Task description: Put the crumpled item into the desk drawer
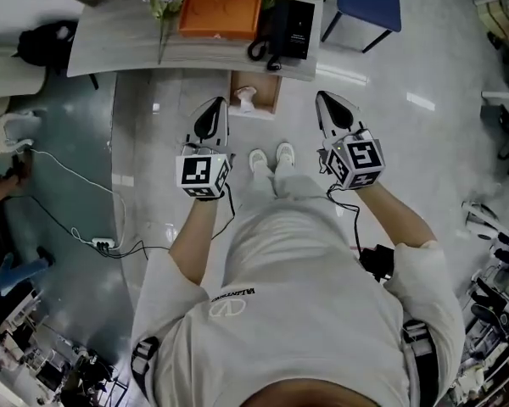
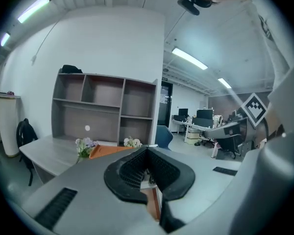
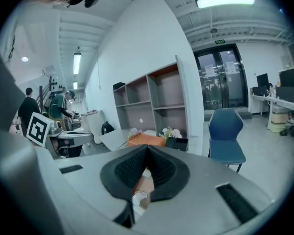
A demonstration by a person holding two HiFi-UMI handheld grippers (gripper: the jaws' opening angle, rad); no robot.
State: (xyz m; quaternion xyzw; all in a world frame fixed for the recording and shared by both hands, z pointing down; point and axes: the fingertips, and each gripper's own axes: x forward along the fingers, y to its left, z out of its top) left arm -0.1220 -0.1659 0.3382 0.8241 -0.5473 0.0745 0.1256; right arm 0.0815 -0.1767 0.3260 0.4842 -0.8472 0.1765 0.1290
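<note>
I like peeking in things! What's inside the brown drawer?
A white crumpled item lies in the open drawer. The drawer's back part is covered by the desk, so anything there cannot be seen.

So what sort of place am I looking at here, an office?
Most likely an open-plan office or lab. A grey desk carries a black telephone, an open shelf unit stands against the wall behind it, and a blue chair and computer monitors stand farther off.
</note>
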